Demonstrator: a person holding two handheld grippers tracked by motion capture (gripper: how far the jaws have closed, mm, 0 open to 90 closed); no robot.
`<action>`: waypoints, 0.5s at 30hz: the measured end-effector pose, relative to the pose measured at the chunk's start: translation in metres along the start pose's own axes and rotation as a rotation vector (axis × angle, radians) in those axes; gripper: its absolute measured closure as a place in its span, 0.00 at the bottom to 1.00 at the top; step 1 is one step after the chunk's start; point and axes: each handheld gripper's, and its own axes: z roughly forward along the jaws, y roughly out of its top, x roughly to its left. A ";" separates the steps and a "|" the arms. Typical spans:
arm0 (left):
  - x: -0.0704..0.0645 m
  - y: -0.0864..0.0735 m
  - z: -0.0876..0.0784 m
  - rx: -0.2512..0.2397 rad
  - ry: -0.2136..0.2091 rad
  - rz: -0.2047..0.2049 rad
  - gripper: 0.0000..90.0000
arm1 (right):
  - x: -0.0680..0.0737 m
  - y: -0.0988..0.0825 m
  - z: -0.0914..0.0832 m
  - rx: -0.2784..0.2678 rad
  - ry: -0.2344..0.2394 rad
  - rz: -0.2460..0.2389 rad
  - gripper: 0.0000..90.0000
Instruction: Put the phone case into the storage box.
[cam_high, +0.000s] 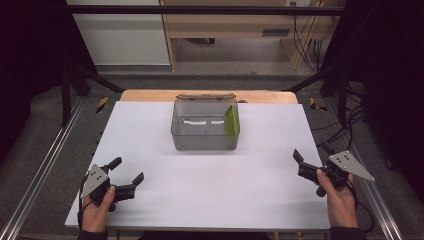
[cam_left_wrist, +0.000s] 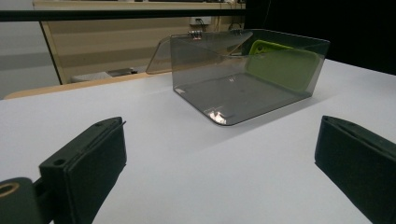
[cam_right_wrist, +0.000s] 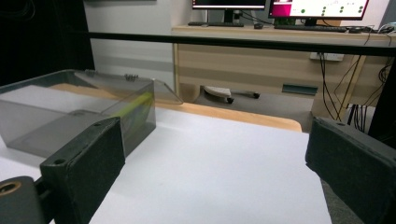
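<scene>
Smoky clear plastic box (cam_high: 205, 131) sits on the white tabletop (cam_high: 210, 190), ahead of and between both tongs, lid hinged back. Inside, a flat lime-green case (cam_high: 231, 121) leans upright against the wall nearer the right tongs (cam_high: 312, 157). Left tongs (cam_high: 127, 171) and right tongs are spread wide, holding nothing.

Left tool (cam_high: 125, 171), right tool (cam_high: 311, 156): black blocky jaws, grey three-cornered screwed plates, black cables.
</scene>
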 end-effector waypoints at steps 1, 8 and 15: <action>0.000 0.000 0.000 0.000 0.000 0.000 0.02 | 0.001 -0.002 -0.001 0.004 0.001 -0.006 0.05; 0.000 0.000 0.000 -0.002 -0.003 0.002 0.02 | 0.006 -0.020 -0.006 0.026 0.013 -0.004 0.06; 0.000 0.000 0.001 -0.002 -0.007 0.005 0.02 | 0.009 -0.031 -0.008 0.044 0.020 -0.021 0.06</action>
